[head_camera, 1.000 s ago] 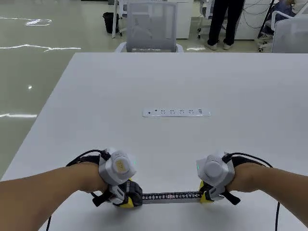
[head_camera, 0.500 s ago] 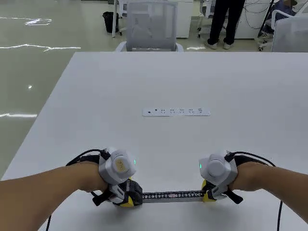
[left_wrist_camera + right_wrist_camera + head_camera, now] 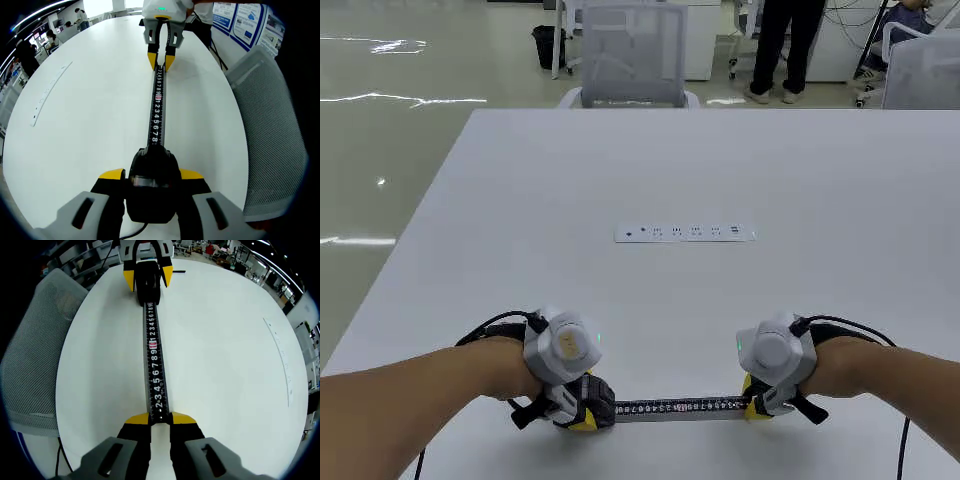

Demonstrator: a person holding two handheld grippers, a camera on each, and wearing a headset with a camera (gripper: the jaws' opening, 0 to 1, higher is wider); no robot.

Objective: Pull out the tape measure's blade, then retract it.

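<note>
The tape measure's black case [image 3: 152, 182] sits between the yellow-tipped jaws of my left gripper [image 3: 582, 408], which is shut on it near the table's front edge. Its dark blade [image 3: 680, 406] with white numbers runs right along the table to my right gripper [image 3: 752, 405]. In the right gripper view the right gripper [image 3: 160, 417] is shut on the blade's end [image 3: 158, 407], and the case [image 3: 148, 280] lies far ahead in the other gripper. In the left gripper view the blade [image 3: 157, 107] stretches straight ahead to the right gripper [image 3: 160, 61].
A white power strip [image 3: 685, 233] lies flat in the middle of the white table [image 3: 720, 170]. A grey mesh chair [image 3: 632, 55] stands beyond the far edge, and a person stands further back. The table's front edge is close below both grippers.
My right gripper has moved a little further right, drawing slightly more blade out of the case. The left gripper and case have stayed put.
</note>
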